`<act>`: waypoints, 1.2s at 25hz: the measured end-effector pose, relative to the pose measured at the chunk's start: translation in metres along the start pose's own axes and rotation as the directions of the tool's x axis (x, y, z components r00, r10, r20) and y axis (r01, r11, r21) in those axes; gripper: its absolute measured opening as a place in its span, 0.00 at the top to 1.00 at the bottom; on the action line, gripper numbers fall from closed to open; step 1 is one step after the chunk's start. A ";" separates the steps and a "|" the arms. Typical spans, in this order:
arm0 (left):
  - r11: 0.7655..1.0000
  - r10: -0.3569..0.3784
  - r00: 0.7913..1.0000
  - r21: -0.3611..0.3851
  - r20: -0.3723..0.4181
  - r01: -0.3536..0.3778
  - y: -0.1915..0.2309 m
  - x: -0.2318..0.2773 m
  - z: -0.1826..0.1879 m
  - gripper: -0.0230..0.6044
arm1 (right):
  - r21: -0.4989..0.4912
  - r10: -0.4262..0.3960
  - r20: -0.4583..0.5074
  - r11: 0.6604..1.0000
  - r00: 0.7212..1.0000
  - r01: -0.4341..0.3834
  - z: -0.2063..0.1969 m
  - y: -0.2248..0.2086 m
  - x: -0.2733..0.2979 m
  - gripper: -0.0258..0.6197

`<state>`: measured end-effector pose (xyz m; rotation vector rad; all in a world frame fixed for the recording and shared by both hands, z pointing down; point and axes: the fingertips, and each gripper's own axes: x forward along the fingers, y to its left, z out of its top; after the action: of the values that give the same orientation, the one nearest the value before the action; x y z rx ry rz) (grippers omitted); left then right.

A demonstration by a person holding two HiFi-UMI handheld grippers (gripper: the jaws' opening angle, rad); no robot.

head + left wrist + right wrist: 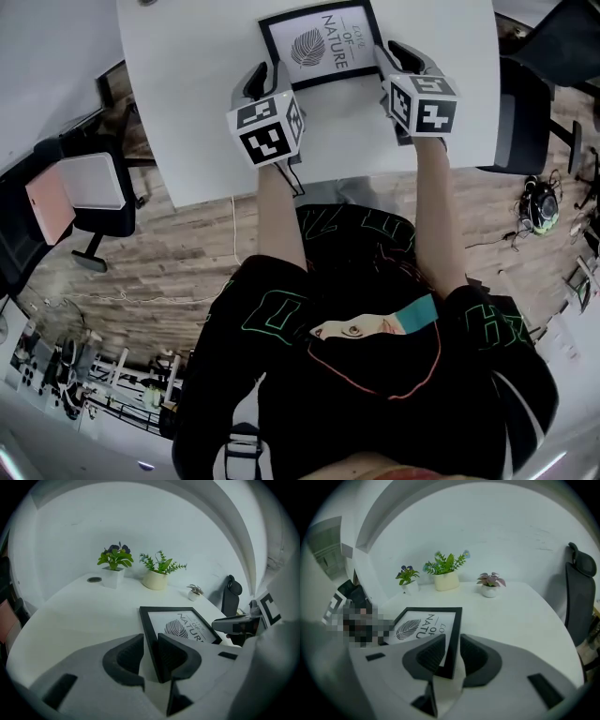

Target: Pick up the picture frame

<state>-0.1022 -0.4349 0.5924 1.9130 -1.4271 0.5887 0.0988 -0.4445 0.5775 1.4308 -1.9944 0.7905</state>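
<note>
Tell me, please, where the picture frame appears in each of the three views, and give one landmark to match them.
Head view: picture frame at top centre.
Left gripper view: picture frame low, right of centre, its left edge between the jaws of the left hand-held gripper.
Right gripper view: picture frame low, left of centre, its right edge between the jaws of the right hand-held gripper.
Shared landmark: the leaf print inside the frame.
</note>
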 end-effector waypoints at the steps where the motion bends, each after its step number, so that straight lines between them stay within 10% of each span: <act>1: 1.000 -0.010 1.000 -0.001 -0.003 0.010 -0.001 0.002 0.001 0.80 | 0.001 -0.002 -0.006 1.000 1.000 0.002 0.002 -0.001 0.003 0.79; 14: 0.998 -0.063 0.996 -0.002 -0.070 0.063 -0.003 0.023 0.010 0.78 | 0.014 -0.008 -0.029 1.000 1.000 0.008 0.016 -0.004 0.026 0.77; 30: 0.992 0.035 0.998 -0.120 -0.051 -0.041 -0.003 0.014 0.004 0.83 | 0.092 0.010 -0.090 0.996 0.996 -0.001 0.007 -0.001 0.024 0.82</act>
<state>-0.0954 -0.4461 0.5987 1.7687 -1.4380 0.5502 0.0927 -0.4648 0.5903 1.4159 -1.9167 0.9438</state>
